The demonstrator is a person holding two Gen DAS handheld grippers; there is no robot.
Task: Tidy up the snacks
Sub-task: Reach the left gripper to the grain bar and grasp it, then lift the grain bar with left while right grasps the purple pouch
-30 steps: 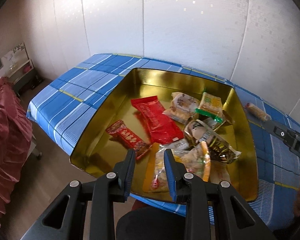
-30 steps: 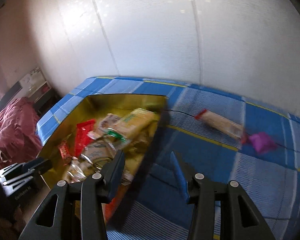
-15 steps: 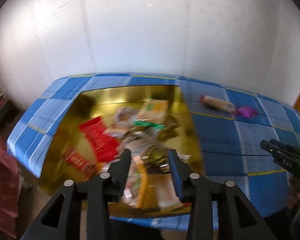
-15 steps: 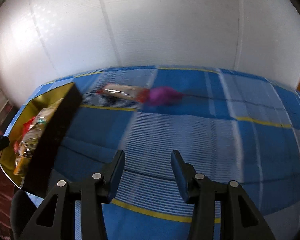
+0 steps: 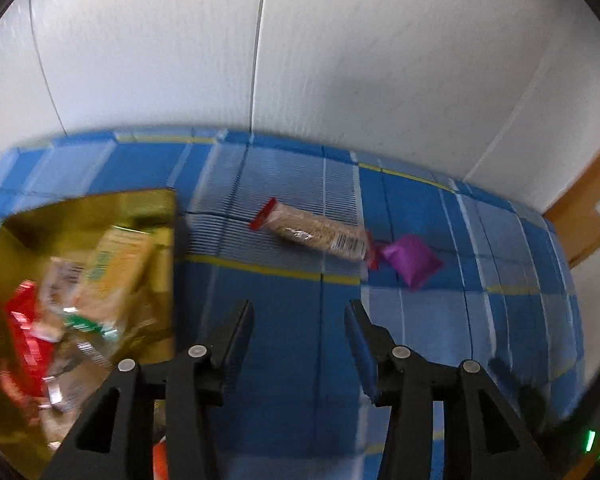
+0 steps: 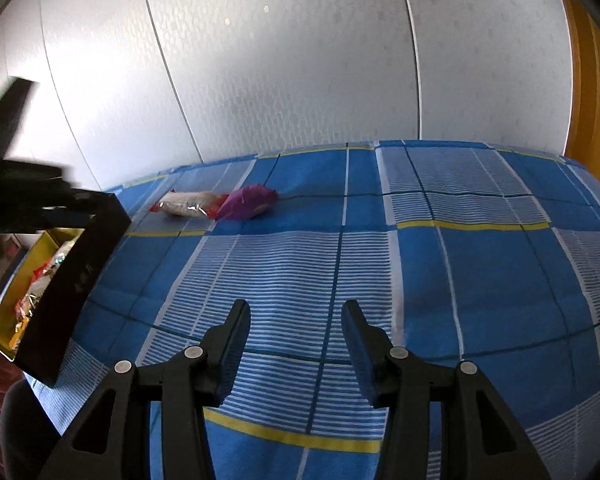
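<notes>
A long cracker pack with red ends (image 5: 316, 232) and a purple packet (image 5: 410, 260) lie end to end on the blue checked cloth (image 5: 292, 360), near the wall. At the left stands the gold box (image 5: 156, 204), holding several wrapped snacks. My left gripper (image 5: 299, 310) hovers open over the cloth just right of the box, with nothing between its fingers. My right gripper (image 6: 296, 308) is open and empty over the striped cloth; the cracker pack (image 6: 188, 205) and purple packet (image 6: 250, 202) lie far ahead to its left.
The white panelled wall (image 6: 300, 80) runs along the table's far edge. The box's dark outer wall (image 6: 72, 280) rises at the left of the right wrist view, with a blurred black tool body (image 6: 28, 196) above it. An orange wooden frame (image 5: 580, 216) stands at the right.
The left gripper swung right, from over the box's snacks to the cloth beside it, and its jaws widened. The right gripper also swung right, away from the box, and sank toward the cloth.
</notes>
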